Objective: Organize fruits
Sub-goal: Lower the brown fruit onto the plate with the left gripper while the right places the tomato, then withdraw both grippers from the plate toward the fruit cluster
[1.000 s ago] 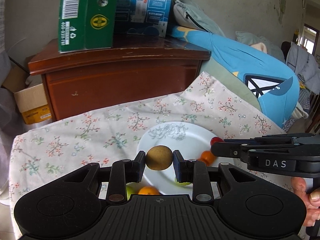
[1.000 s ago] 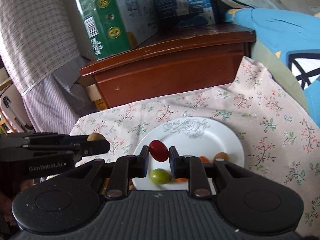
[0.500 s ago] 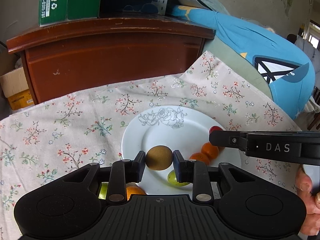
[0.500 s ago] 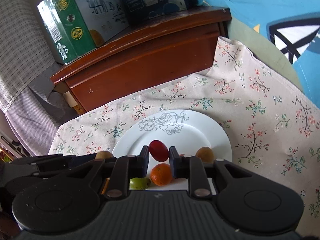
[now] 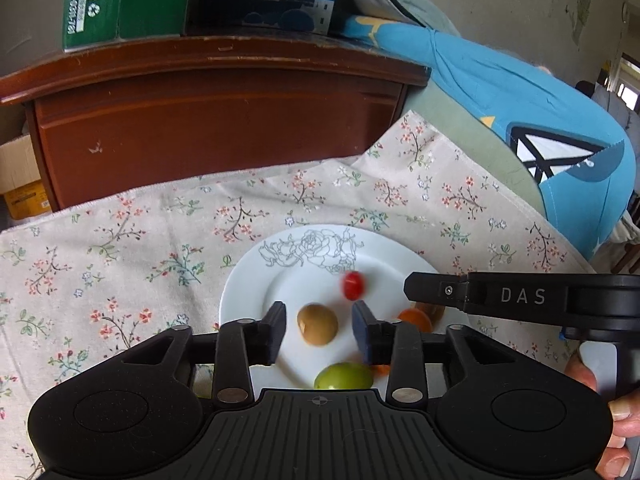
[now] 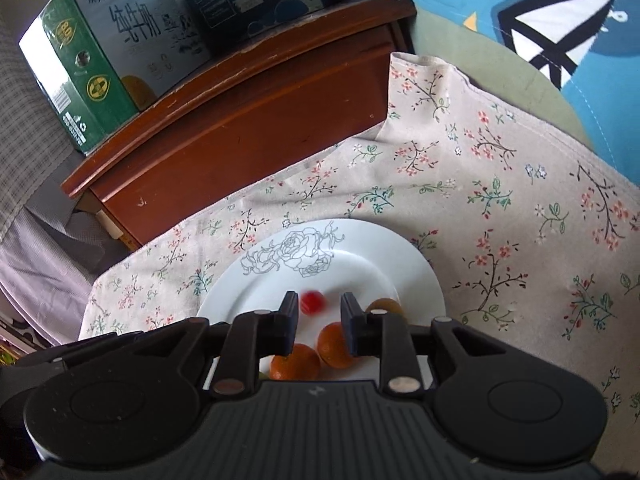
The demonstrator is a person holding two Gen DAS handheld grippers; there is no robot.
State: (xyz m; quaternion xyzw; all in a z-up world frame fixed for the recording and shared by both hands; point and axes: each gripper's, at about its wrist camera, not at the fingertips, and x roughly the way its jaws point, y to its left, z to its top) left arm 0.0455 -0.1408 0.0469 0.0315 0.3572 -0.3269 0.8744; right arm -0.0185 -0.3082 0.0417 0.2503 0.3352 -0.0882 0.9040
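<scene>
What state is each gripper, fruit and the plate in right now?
Left gripper: open, empty.
Right gripper: open, empty.
Brown oval kiwi: released, between the left fingers, on the plate.
Small red tomato: blurred, loose on the plate.
White rose-patterned plate: flat on the floral cloth, holding fruit.

A counter draped in a floral cloth (image 5: 160, 248) fills the middle of the frame; a white plate (image 5: 248, 280) with a rose outline lies directly on it, lower center.
</scene>
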